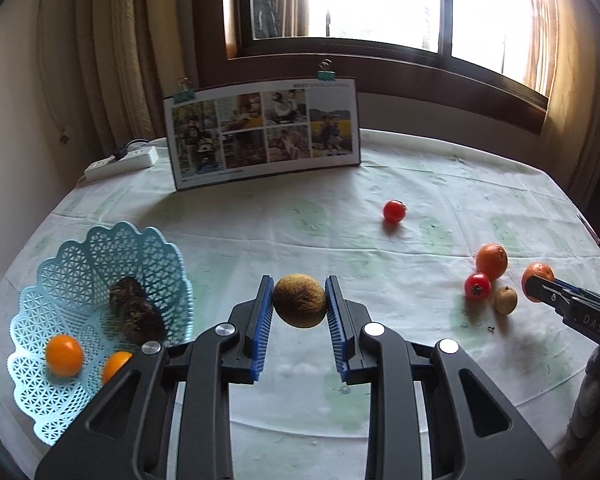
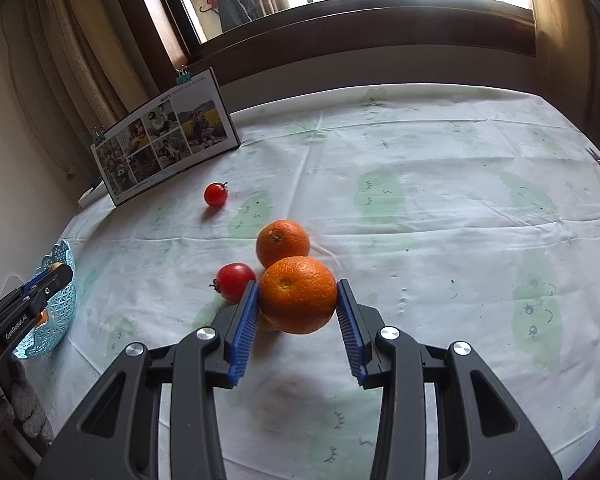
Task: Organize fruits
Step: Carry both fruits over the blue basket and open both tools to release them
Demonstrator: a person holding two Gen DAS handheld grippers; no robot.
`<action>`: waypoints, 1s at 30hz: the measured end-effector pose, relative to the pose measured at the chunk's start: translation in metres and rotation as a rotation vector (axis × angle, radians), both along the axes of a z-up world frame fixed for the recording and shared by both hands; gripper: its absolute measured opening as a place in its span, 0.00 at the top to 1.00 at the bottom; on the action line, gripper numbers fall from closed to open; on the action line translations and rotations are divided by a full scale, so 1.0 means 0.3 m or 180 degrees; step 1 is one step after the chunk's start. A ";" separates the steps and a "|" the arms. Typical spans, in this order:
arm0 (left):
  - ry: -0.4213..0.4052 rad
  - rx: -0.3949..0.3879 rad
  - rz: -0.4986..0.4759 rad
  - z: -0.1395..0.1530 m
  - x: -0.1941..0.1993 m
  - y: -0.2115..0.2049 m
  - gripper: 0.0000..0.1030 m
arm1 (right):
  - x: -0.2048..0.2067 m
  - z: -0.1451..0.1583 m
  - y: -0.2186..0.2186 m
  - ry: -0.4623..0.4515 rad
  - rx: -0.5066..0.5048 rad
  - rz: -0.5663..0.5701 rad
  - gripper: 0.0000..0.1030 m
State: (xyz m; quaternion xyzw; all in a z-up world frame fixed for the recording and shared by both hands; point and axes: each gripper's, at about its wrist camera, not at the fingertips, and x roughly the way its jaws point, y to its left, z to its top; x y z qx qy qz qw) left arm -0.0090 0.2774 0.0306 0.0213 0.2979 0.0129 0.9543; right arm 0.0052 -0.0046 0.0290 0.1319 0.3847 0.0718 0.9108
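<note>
- Fruit lies scattered on a table (image 1: 260,240) under a pale cloth with green prints.
- The left gripper (image 1: 300,300) has its jaws closed on a brown round fruit (image 1: 300,300), held above the cloth.
- The right gripper (image 2: 298,296) clamps an orange (image 2: 298,294) between its blue pads (image 2: 244,320).
- Just behind that orange sits a second orange (image 2: 283,242), and a red tomato (image 2: 234,280) lies beside the left pad, close enough to crowd it.
- Another small tomato (image 2: 215,194) lies well apart, near an upright photo board (image 2: 164,136).
- A light blue basket (image 1: 100,320) stands at the left of the table; it holds two dark spiky fruits (image 1: 136,308) and two small orange fruits (image 1: 64,355).
- Only the left wrist view shows the basket's contents, a small tan fruit (image 1: 505,300) beside the tomato, and a white power strip (image 1: 120,164).
- In the right wrist view the tan fruit is almost hidden behind the held orange.
</note>
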 end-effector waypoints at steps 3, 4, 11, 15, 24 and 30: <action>-0.0041 -0.0025 0.0076 0.012 -0.015 0.039 0.74 | -0.005 0.006 0.020 -0.0007 0.0010 0.0029 0.62; -0.0061 -0.0029 0.0112 0.017 -0.019 0.056 0.74 | -0.007 0.008 0.029 -0.0011 0.0012 0.0041 0.62; -0.0112 -0.0079 0.0268 0.026 -0.043 0.141 0.74 | -0.017 0.022 0.091 -0.0025 0.0000 0.0135 0.62; -0.0130 -0.0115 0.0348 0.025 -0.060 0.188 0.74 | -0.023 0.030 0.124 -0.0031 -0.0013 0.0181 0.62; -0.0151 -0.0201 0.0518 0.016 -0.083 0.287 0.74 | -0.035 0.045 0.201 -0.0037 -0.0057 0.0283 0.62; -0.0189 -0.0234 0.0622 0.019 -0.101 0.348 0.73 | -0.039 0.054 0.254 -0.0044 -0.0083 0.0354 0.62</action>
